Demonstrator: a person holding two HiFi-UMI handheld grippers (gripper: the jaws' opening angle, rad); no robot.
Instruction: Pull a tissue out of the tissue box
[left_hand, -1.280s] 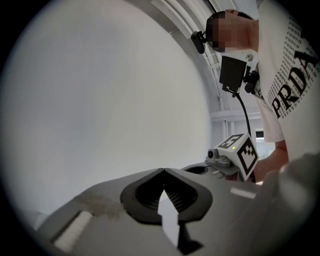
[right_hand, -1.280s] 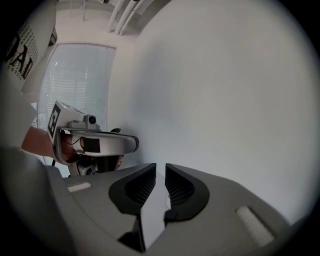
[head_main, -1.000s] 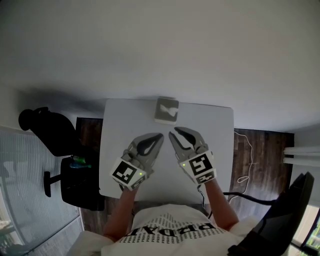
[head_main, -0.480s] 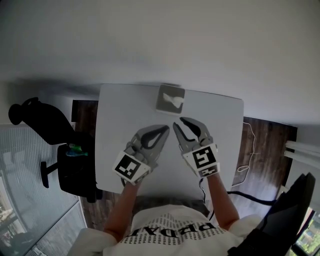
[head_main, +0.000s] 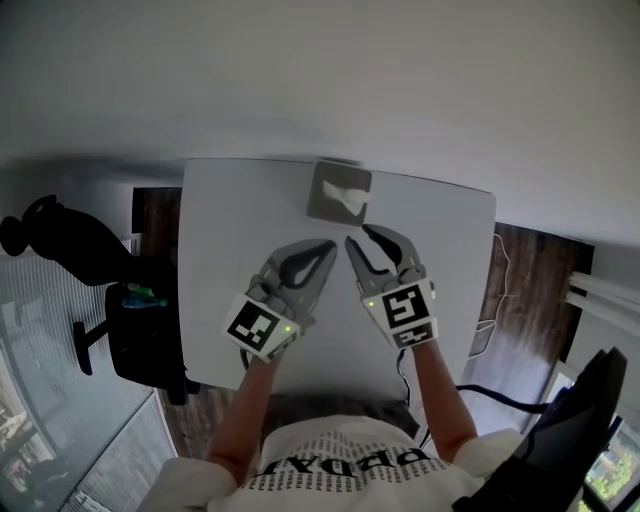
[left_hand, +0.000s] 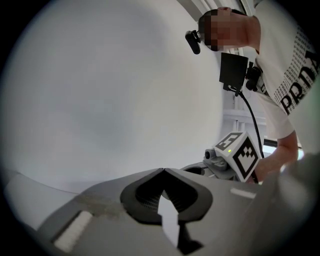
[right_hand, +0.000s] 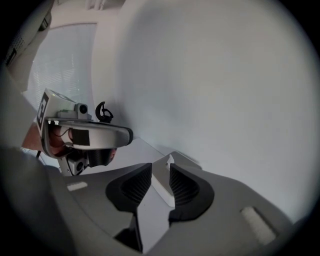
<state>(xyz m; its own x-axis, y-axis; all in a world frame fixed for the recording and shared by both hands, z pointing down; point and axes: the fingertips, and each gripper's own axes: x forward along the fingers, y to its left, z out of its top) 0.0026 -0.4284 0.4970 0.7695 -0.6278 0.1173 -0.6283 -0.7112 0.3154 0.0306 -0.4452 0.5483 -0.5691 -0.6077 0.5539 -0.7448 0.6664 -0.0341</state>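
**Approach to the tissue, seen from the head view.** Left of the tissue box (head_main: 338, 192) and on its near side, your left gripper (head_main: 331, 244) hangs over the white table (head_main: 225, 240), apart from the box. Its jaws meet at the tips with nothing between them. The box stands at the table's far edge, and a white tissue (head_main: 351, 194) rises from its top slot. On the near side of the box, a little to its right, your right gripper (head_main: 357, 235) points toward it with its jaws opening. The right gripper view shows the box beyond the gap, not yet inside it, and the pads press on nothing.

The step in hand is likely the reach. To do it well, bring the right jaws over the box so the tuft sits between the pads. Close on the tissue alone, clear of the slot's edge. The box looks light and may lift with the pull, so resting the closed left gripper on its near left corner would likely steady it. Draw straight up.
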